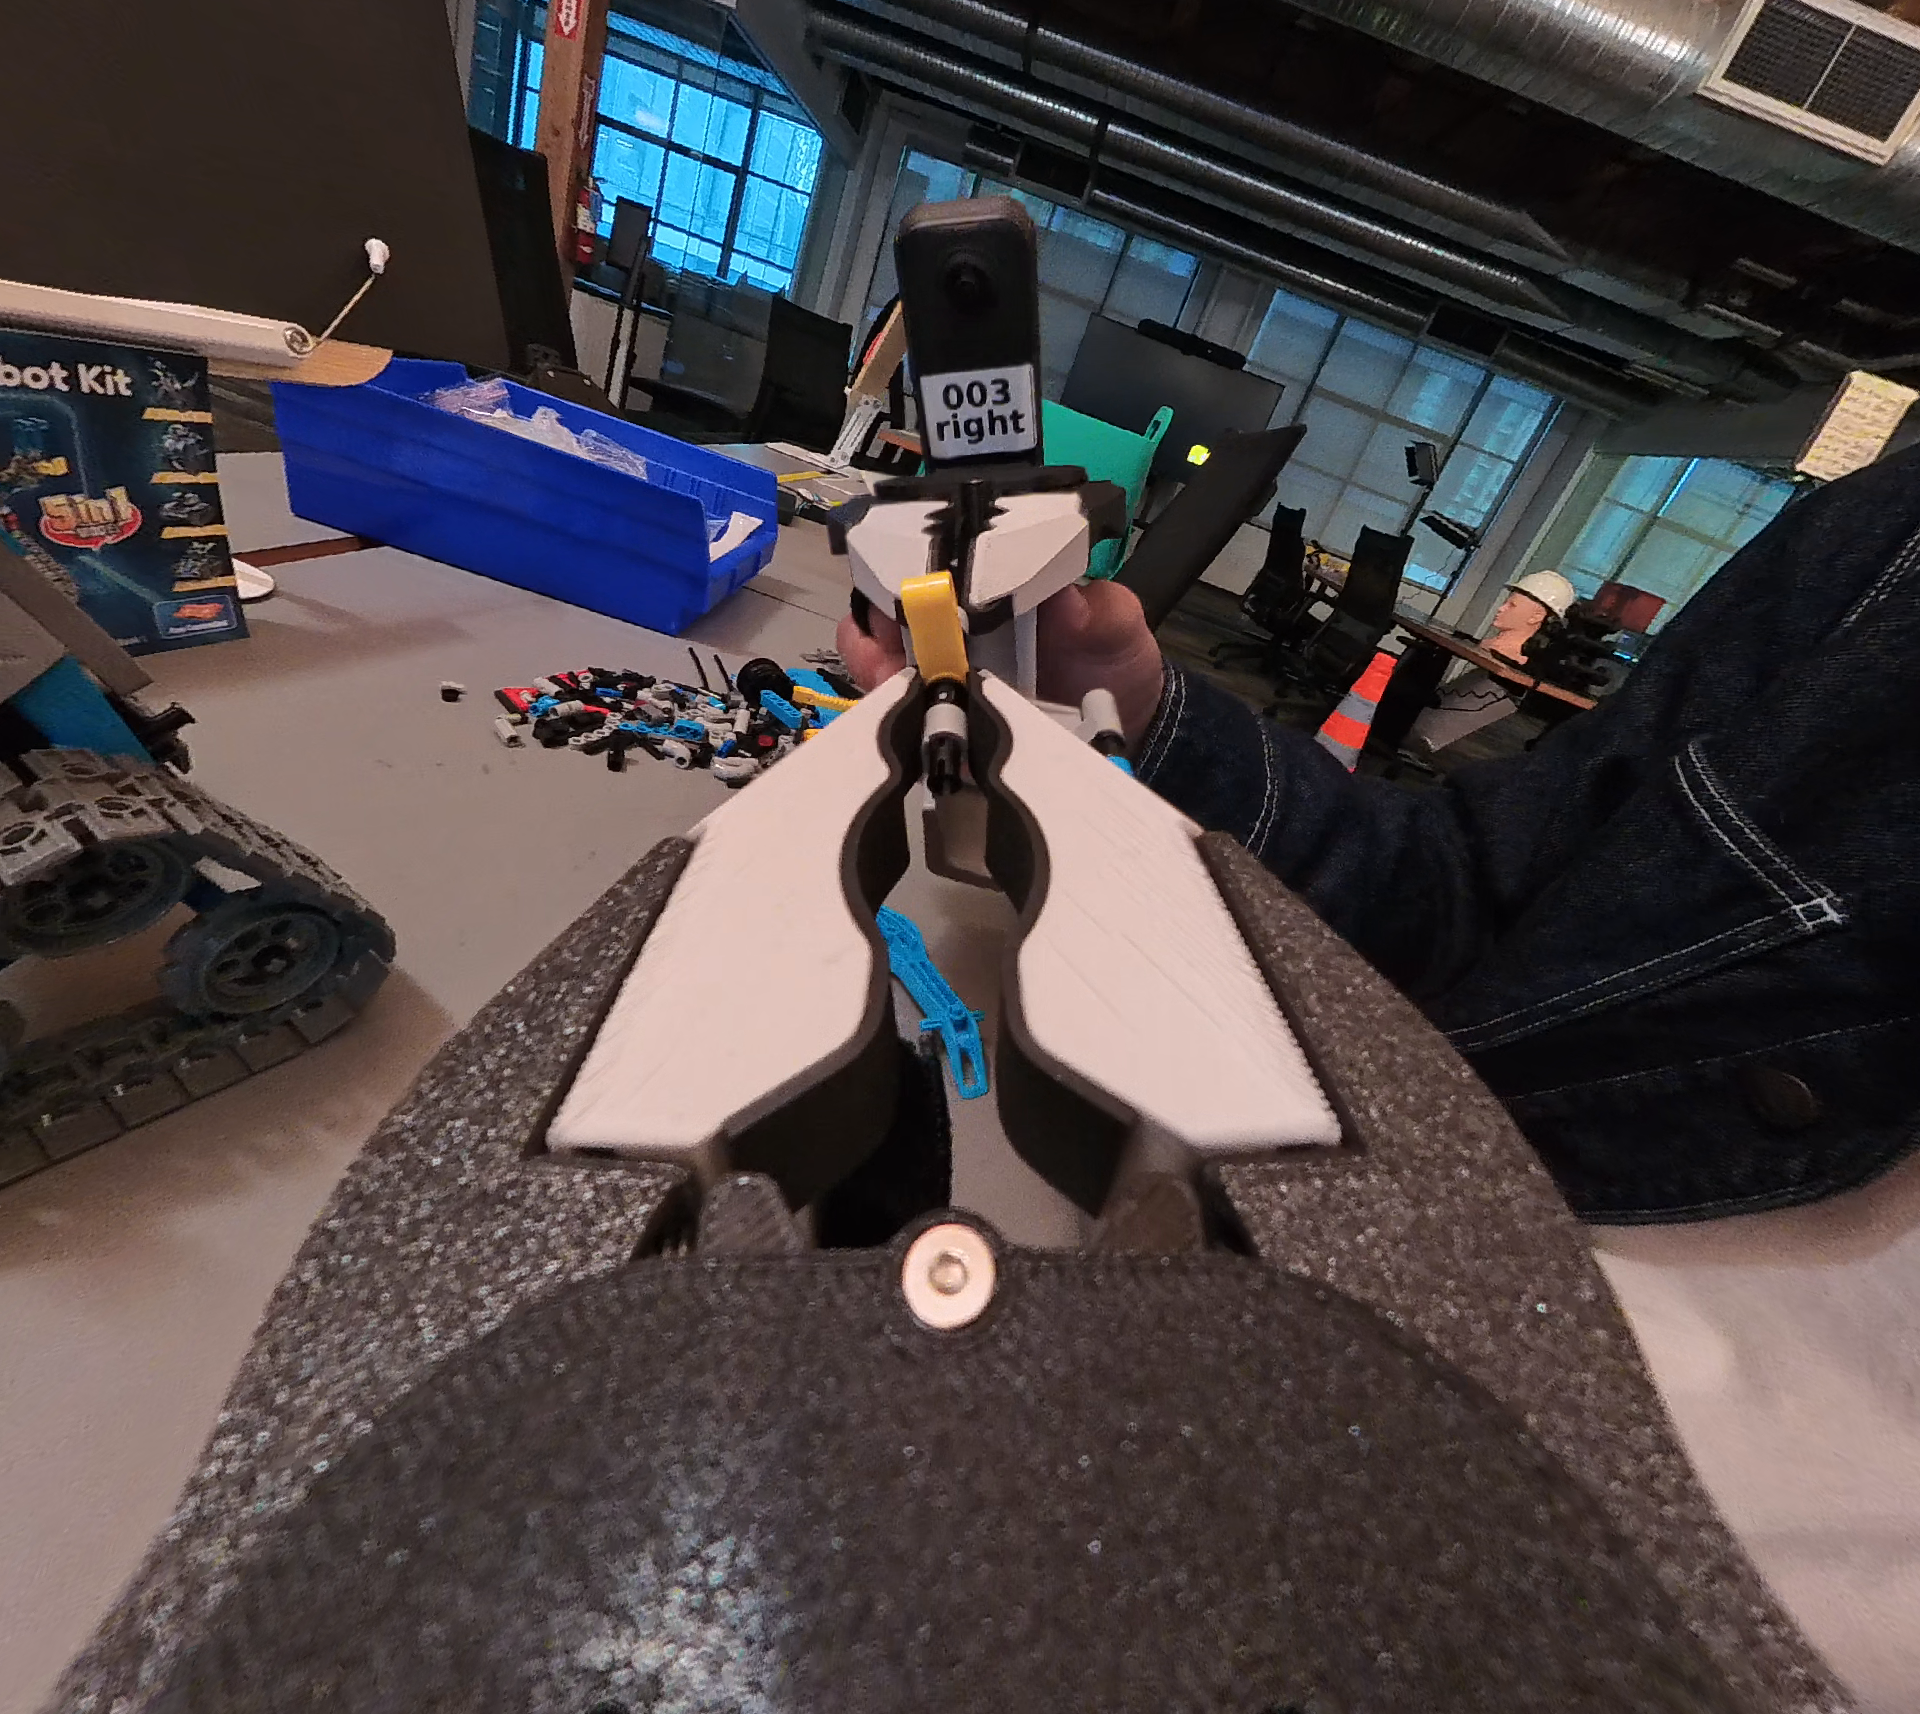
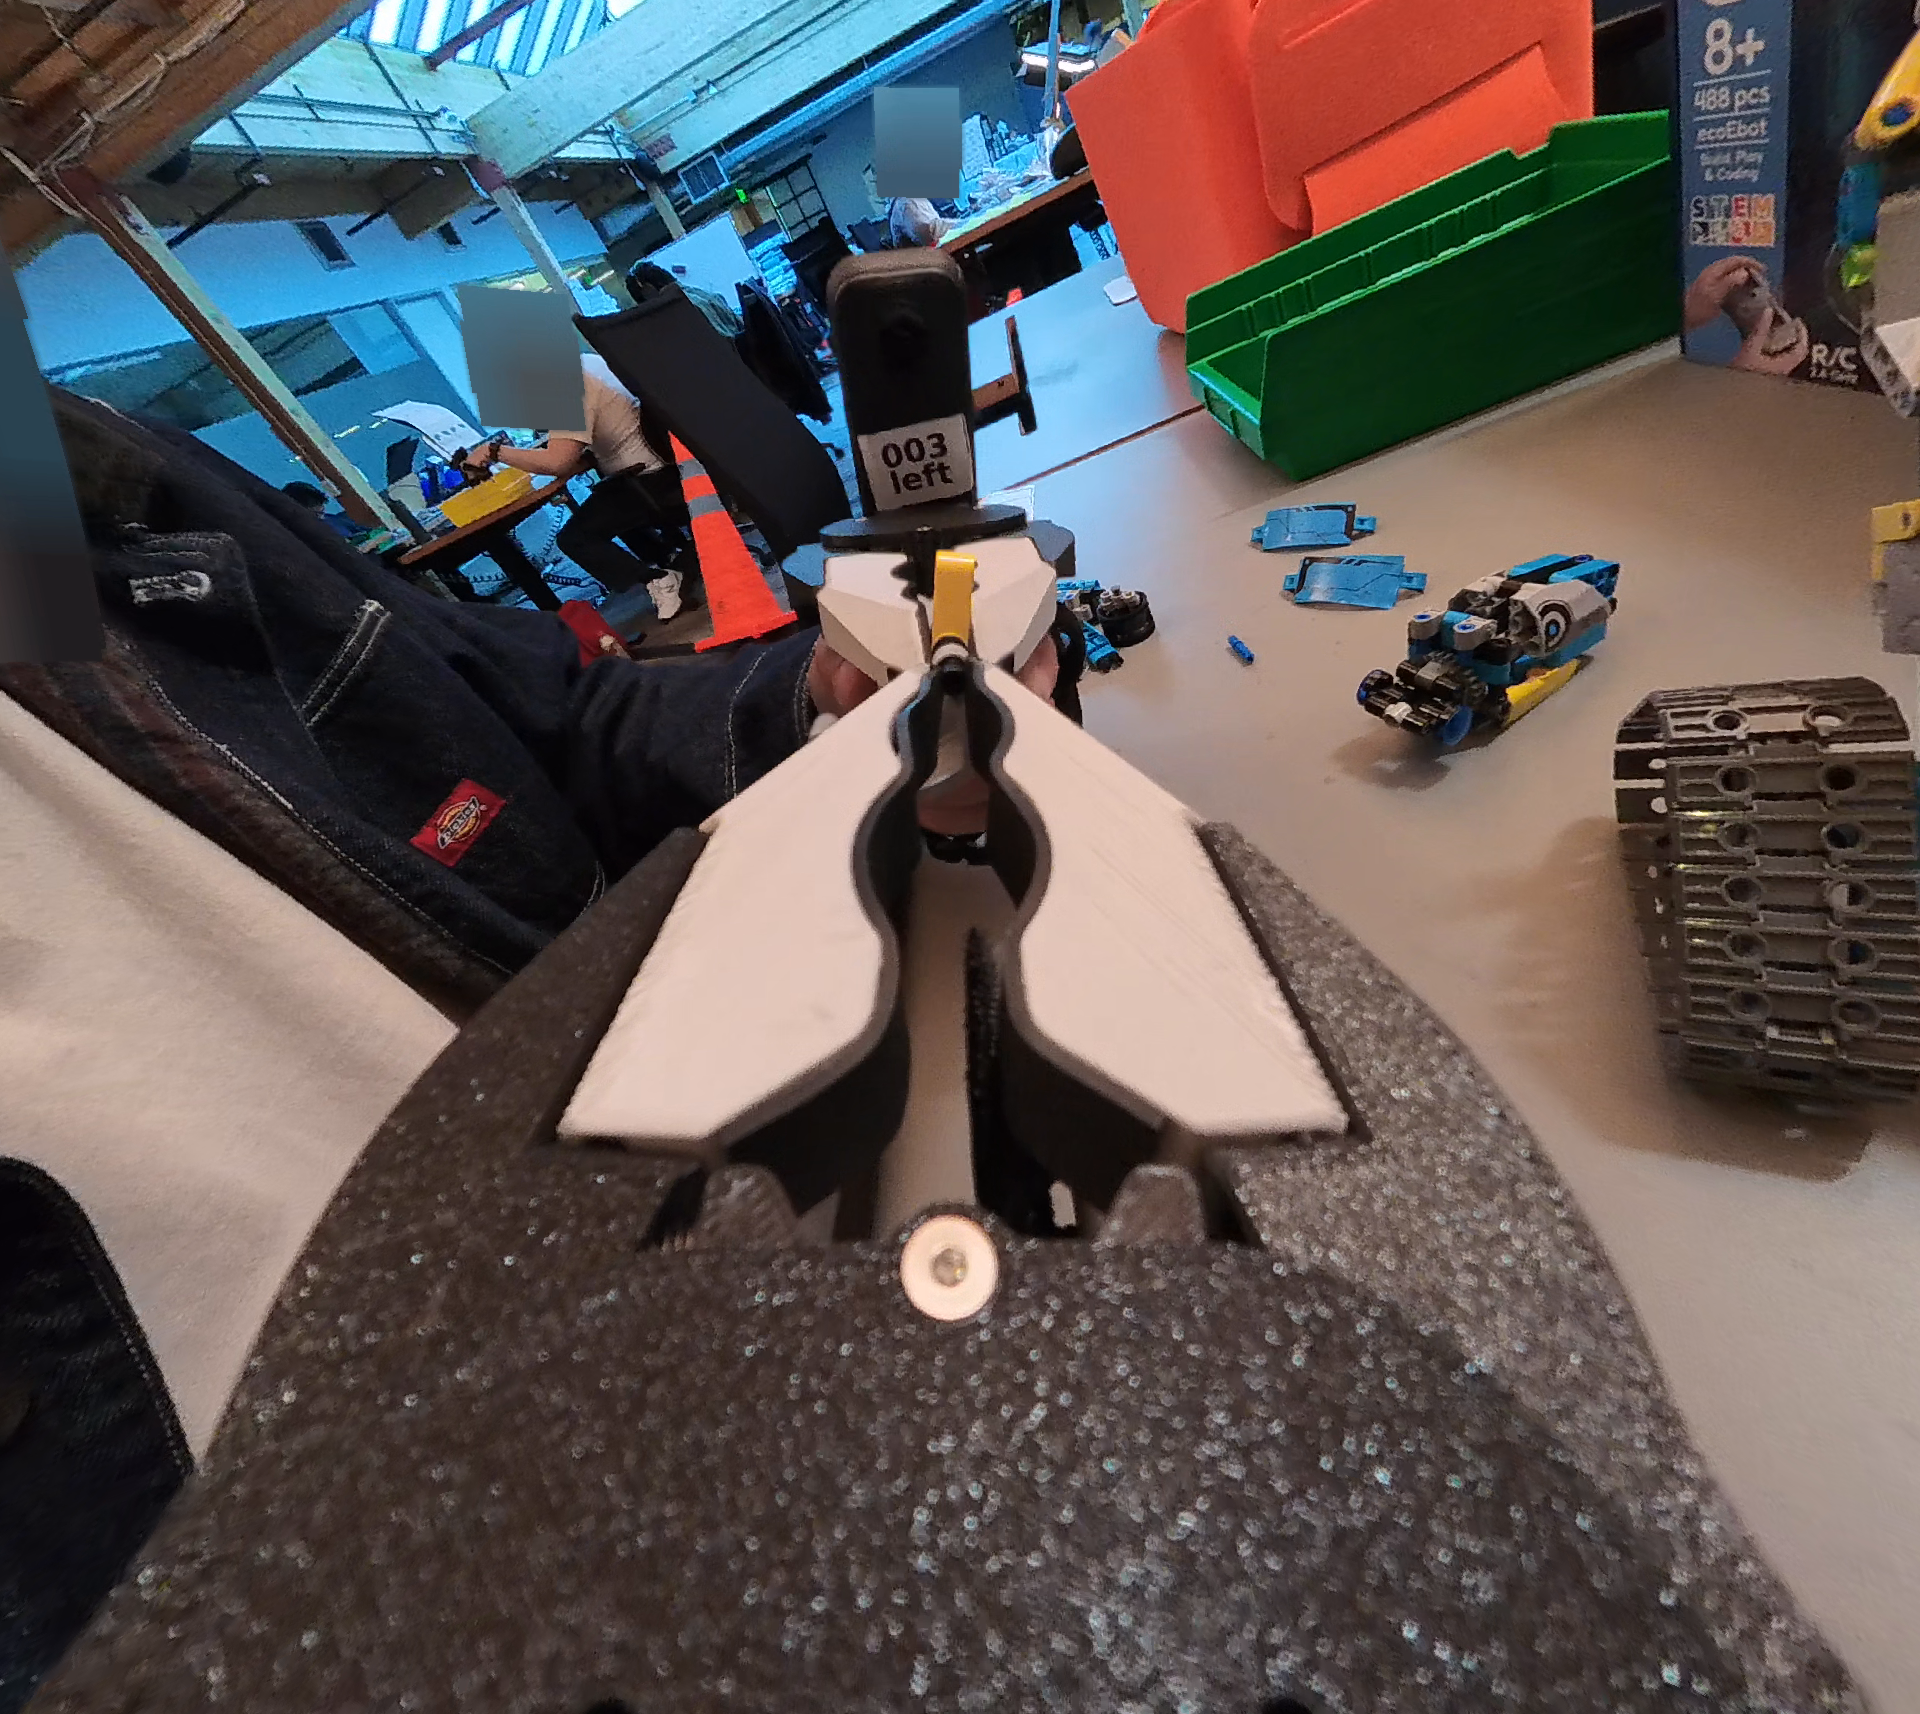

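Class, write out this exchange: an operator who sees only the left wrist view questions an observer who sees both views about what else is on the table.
Operator: I see a blue bin. Is there another bin?
Observer: Yes, a green bin stands in front of an orange bag.
Operator: Is anything built, besides my tracked vehicle?
Observer: A small blue and black assembly lies to the left of a loose grey track loop.
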Motion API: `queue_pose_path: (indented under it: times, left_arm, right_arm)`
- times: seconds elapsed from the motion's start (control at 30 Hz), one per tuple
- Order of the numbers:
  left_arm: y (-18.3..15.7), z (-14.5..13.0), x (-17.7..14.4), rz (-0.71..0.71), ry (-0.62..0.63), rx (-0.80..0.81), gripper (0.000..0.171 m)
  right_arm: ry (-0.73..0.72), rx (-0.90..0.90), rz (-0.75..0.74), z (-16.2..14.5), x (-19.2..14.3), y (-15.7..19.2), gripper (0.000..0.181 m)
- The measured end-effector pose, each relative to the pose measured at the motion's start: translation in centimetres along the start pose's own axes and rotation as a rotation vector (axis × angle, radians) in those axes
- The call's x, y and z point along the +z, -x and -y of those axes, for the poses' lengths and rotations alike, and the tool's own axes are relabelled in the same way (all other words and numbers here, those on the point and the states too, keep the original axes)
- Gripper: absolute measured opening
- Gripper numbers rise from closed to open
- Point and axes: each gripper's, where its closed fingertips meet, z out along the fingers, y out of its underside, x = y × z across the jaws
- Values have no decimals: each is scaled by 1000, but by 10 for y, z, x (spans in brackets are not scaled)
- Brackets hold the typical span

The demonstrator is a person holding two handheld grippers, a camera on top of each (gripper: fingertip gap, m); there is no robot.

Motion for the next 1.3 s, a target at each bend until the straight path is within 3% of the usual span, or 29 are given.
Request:
queue_pose_path:
  times: [0.13,0.23,0.4,0.57,0.63,0.73,0.8,0.9,0.97,1.07,1.3]
  left_arm:
    - [-1,-1,-1,-23,2,-33,5]
    - [0,-2,0,-32,7,-62,5]
    - [-4,-7,1,-66,34,-87,5]
    - [-6,-10,1,-35,73,43,4]
    - [-4,-16,1,-35,105,42,4]
    - [3,-5,-10,-23,64,14,3]
    - [3,-25,-2,-11,158,72,3]
    - [3,-15,-3,-27,99,5,4]
    - [5,-19,-3,-41,113,-46,4]
    - [9,-12,-5,-19,74,-61,4]
    - [5,-10,-6,-57,59,-103,5]
  right_arm:
    - [10,-41,-6,-3,1,2,3]
    - [23,-42,-4,-3,2,3,15]
    - [86,-108,-22,-14,6,2,4]
    - [145,-230,-51,-18,3,5,3]
    - [203,-243,-65,-25,1,1,4]
    - [160,-203,-45,-17,-17,1,3]
    - [233,-225,-71,-32,-11,-5,2]
    - [131,-159,-45,-20,-8,-6,2]
    - [159,-115,-44,-28,-2,-9,3]
    - [87,-68,-52,-19,-2,-13,2]
    - [75,-93,-46,-16,0,-8,2]
